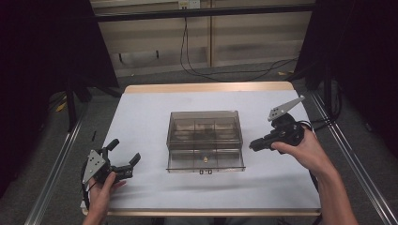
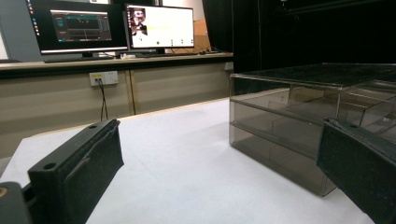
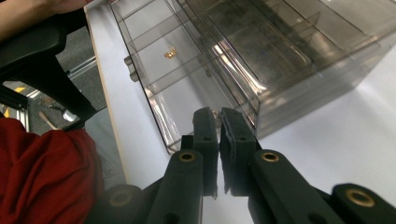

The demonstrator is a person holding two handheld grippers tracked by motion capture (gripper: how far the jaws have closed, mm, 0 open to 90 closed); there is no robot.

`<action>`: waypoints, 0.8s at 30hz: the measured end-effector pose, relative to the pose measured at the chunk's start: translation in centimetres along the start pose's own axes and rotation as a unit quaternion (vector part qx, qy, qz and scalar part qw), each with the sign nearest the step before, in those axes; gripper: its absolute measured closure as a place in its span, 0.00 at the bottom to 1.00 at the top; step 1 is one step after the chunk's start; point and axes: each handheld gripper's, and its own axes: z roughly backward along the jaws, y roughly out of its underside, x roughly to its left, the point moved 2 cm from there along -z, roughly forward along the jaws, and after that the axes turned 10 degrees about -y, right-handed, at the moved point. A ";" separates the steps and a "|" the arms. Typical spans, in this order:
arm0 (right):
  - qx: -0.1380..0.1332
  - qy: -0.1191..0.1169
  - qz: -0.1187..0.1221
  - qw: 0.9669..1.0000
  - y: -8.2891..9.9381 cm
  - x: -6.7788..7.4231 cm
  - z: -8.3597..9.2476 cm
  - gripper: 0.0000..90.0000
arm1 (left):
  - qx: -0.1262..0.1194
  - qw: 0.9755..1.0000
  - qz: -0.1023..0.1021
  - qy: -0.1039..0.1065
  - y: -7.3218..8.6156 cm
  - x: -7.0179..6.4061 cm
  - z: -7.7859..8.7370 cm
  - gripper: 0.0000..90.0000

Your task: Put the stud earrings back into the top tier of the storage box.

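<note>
A smoky clear plastic drawer box (image 1: 204, 123) stands in the middle of the white table (image 1: 141, 117). Its lower drawer (image 1: 206, 163) is pulled out toward the front edge, and a small gold piece (image 1: 205, 159) (image 3: 170, 54) lies in it. My right gripper (image 1: 252, 144) (image 3: 217, 114) hovers just right of the open drawer. It is shut, with a tiny gold-looking bit pinched at its tips. My left gripper (image 1: 126, 150) (image 2: 217, 140) rests at the front left, wide open and holding nothing, with the box (image 2: 299, 121) ahead on its right.
Metal rails (image 1: 56, 164) run along both sides of the table. Cables (image 1: 225, 72) lie on the floor behind it. Two lit monitors (image 2: 159, 25) sit on a far desk. A black chair part (image 3: 42, 70) and red cloth (image 3: 46, 172) lie below the table's front edge.
</note>
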 end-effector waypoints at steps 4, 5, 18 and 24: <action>0.006 -0.004 0.007 1.000 -1.1 0.1 -0.5 0.95 | 0.000 1.000 0.000 0.003 0.0 0.0 0.0 0.01; 0.009 -0.006 0.010 1.000 -1.4 0.1 -0.6 0.95 | 0.000 1.000 0.000 0.002 0.0 0.0 0.0 0.01; 0.063 -0.020 0.027 0.997 -5.4 0.4 -4.0 0.95 | 0.001 1.000 0.000 0.000 0.0 0.0 0.0 0.01; 0.086 -0.032 0.038 0.995 -7.4 1.0 -6.1 0.95 | 0.001 1.000 0.000 -0.001 0.0 0.0 0.0 0.01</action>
